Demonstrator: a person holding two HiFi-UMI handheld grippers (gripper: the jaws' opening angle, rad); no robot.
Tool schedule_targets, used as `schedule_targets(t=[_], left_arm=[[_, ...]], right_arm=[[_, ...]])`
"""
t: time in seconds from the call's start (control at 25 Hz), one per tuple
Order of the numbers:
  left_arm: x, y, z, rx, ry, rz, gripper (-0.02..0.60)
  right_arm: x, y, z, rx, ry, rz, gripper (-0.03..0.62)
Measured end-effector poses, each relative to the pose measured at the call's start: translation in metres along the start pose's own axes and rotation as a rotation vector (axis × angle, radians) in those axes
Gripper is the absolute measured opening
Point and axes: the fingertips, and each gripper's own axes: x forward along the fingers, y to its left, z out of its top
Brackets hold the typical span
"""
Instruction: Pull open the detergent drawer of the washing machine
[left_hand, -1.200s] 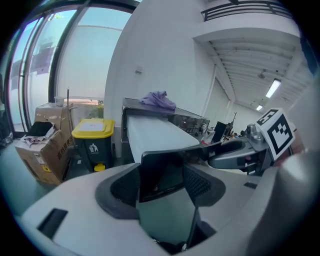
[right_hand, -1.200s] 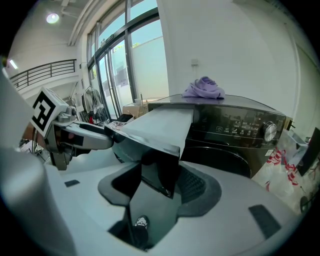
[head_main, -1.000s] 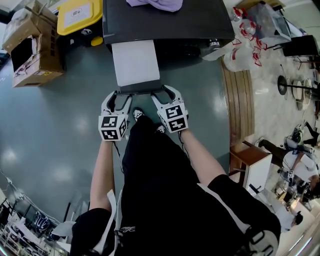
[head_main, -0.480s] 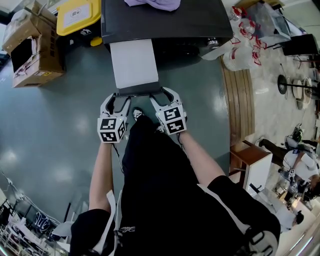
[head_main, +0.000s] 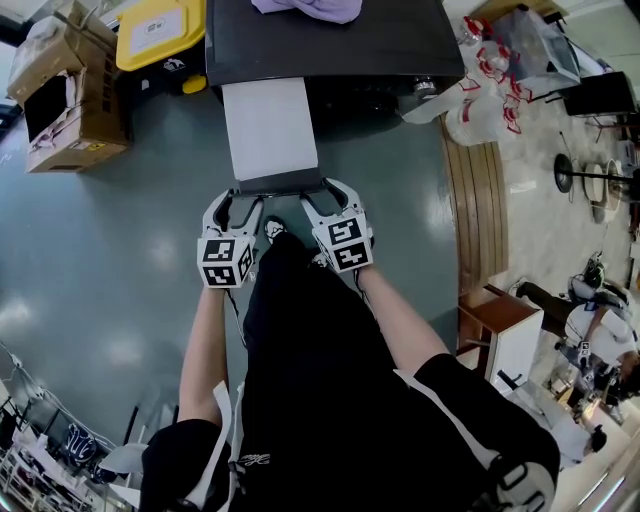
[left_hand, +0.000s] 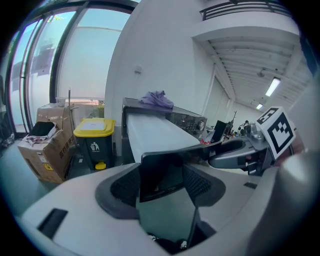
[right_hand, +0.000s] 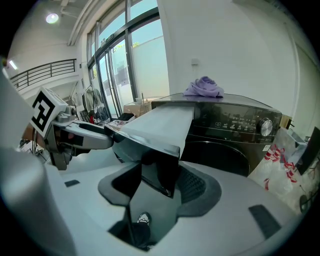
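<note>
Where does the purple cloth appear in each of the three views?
Head view: the purple cloth at the top edge, near the centre.
Left gripper view: the cloth above the centre.
Right gripper view: the cloth in the upper part, right of centre.
Shared landmark: the pulled-out white drawer.

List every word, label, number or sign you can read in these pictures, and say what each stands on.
No words can be read.
Bin: a litter pictogram on its front; lid label too small.
Washer panel: print too small.
Bag: red print blurred.
Box: sticker blurred.
</note>
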Motion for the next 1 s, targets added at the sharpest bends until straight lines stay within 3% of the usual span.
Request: schedule_targets(t=[0.52,1.0], left_arm=[[-0.007,-0.007,-0.009,0.0,-0.001,0.009,0.252],[-0.014,-0.007,-0.018,-0.009,-0.001,0.093,0.252]], right_arm=[[-0.007,0.004,-0.01,-0.002,0.005,0.002,0.227],[-0.011,0.008,-0.016,0.026,-0.002,-0.012,0.246]])
